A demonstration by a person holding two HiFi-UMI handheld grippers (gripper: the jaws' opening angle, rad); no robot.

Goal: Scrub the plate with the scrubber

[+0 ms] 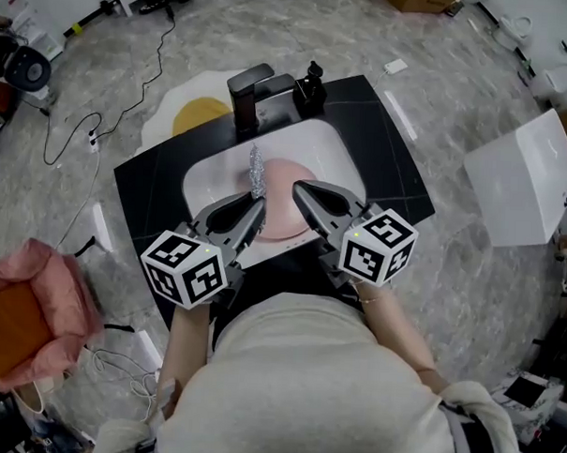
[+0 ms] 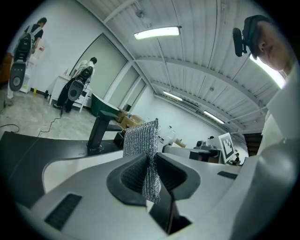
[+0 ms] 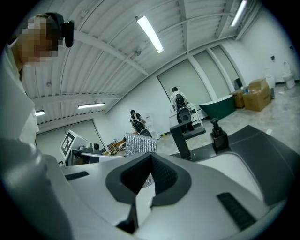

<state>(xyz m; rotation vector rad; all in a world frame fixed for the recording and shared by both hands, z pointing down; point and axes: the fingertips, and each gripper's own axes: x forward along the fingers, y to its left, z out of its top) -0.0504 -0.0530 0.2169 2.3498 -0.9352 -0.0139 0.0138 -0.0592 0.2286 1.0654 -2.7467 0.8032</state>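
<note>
Head view is showing the black table (image 1: pixel 389 169) carrying a white sink (image 1: pixel 329 143) at its middle, the pink plate (image 1: pixel 279 211) lying inside, probably for washing. The left hand-held gripper (image 2: pixel 151 164) is clamping the silver mesh scrubber (image 2: pixel 140 138) upright just above the plate, seemingly poised to scrub. The right hand-held gripper (image 3: pixel 150 161) is hovering beside it, closed and empty.
</note>
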